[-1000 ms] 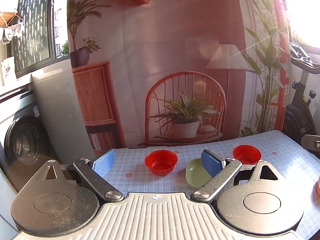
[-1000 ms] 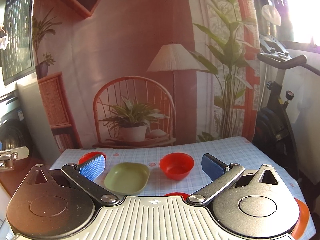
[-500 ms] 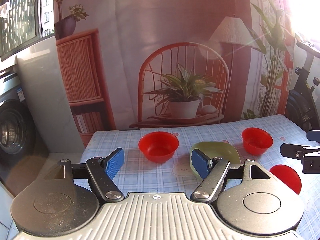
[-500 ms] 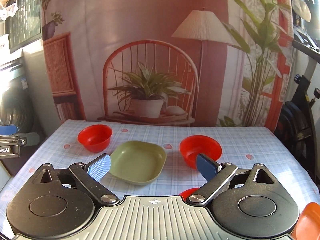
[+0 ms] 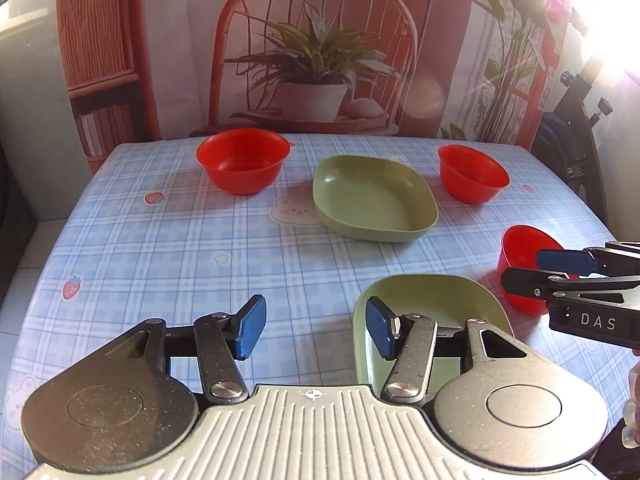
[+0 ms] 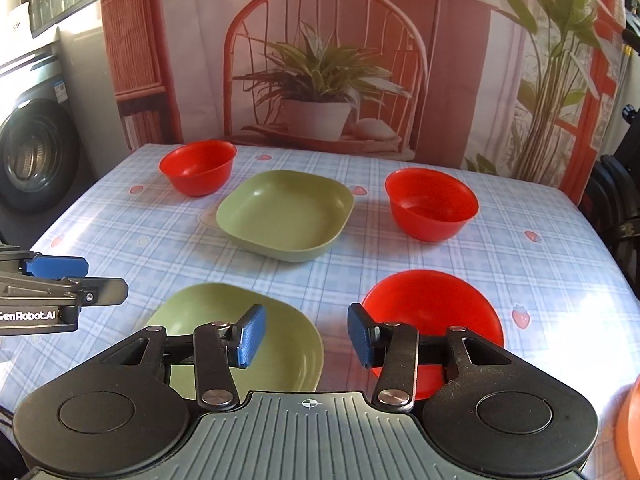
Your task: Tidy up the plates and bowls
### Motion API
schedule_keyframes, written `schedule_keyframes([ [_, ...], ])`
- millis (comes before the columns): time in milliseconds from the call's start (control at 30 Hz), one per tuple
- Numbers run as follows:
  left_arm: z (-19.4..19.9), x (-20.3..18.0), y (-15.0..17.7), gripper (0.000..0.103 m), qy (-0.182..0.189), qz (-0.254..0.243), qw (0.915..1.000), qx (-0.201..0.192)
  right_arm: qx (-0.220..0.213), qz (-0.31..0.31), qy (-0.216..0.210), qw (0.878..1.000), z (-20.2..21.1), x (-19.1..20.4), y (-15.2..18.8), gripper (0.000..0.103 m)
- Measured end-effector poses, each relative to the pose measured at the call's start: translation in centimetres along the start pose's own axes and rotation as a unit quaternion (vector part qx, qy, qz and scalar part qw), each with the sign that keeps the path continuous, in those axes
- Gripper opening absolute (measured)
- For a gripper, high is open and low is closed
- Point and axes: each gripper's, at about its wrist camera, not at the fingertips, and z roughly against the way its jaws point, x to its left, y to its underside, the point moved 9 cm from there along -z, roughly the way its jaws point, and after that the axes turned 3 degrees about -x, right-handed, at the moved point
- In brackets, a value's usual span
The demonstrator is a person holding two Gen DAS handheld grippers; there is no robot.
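Two green square plates and three red bowls sit on a blue checked tablecloth. In the left wrist view, my left gripper (image 5: 314,332) is open and empty above the cloth, its right finger over the near green plate (image 5: 436,300). The far green plate (image 5: 372,196) lies mid-table between the far-left bowl (image 5: 242,158) and the far-right bowl (image 5: 472,172). My right gripper (image 6: 304,336) is open and empty, between the near green plate (image 6: 224,312) and the near red bowl (image 6: 432,304). It also shows in the left wrist view (image 5: 560,268), in front of that bowl (image 5: 520,248).
An orange object (image 6: 630,436) shows at the near right edge. A printed backdrop (image 6: 320,60) hangs behind the table. A washing machine (image 6: 32,152) stands at the left and an exercise bike (image 5: 580,128) at the right. The cloth (image 5: 180,240) shows on the left half.
Both grippers have tilted down and moved forward over the table. The near green plate and near red bowl have come into view. Both jaws have narrowed somewhat but stay open.
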Motion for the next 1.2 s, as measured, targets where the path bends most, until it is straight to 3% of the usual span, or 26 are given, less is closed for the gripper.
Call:
schedule_keyframes([
  [167, -1.6, -0.8, 2.1, 0.053, 0.008, 0.005, 0.9994, 0.033, 0.037, -0.016, -0.013, 0.999, -0.4, -0.2, 2.4, 0.038],
  [467, -2.3, -0.7, 3.3, 0.051, 0.003, 0.025, 0.9982, 0.055, 0.072, -0.053, -0.030, 0.996, -1.4, -0.2, 4.2, 0.036],
  [633, -2.7, -1.2, 4.4, 0.036, 0.011, 0.037, 0.9969, 0.068, 0.087, -0.060, -0.032, 0.994, -1.6, 0.1, 5.0, 0.028],
  [700, -2.7, -1.4, 4.6, 0.026, 0.008, 0.035, 0.9970, 0.069, 0.090, -0.066, -0.032, 0.993, -1.7, -0.1, 5.1, 0.020],
  [833, -2.7, -1.6, 4.5, 0.015, 0.015, 0.037, 0.9972, 0.064, 0.090, -0.081, -0.033, 0.992, -1.7, -0.5, 5.1, 0.010],
  [1033, -2.6, -2.1, 4.5, 0.007, 0.017, 0.029, 0.9978, 0.057, 0.085, -0.082, -0.039, 0.992, -1.7, -0.3, 4.8, 0.008],
  [1200, -2.3, -1.8, 3.7, 0.007, 0.008, 0.023, 0.9987, 0.044, 0.070, -0.076, -0.040, 0.994, -1.5, -0.1, 3.3, 0.008],
])
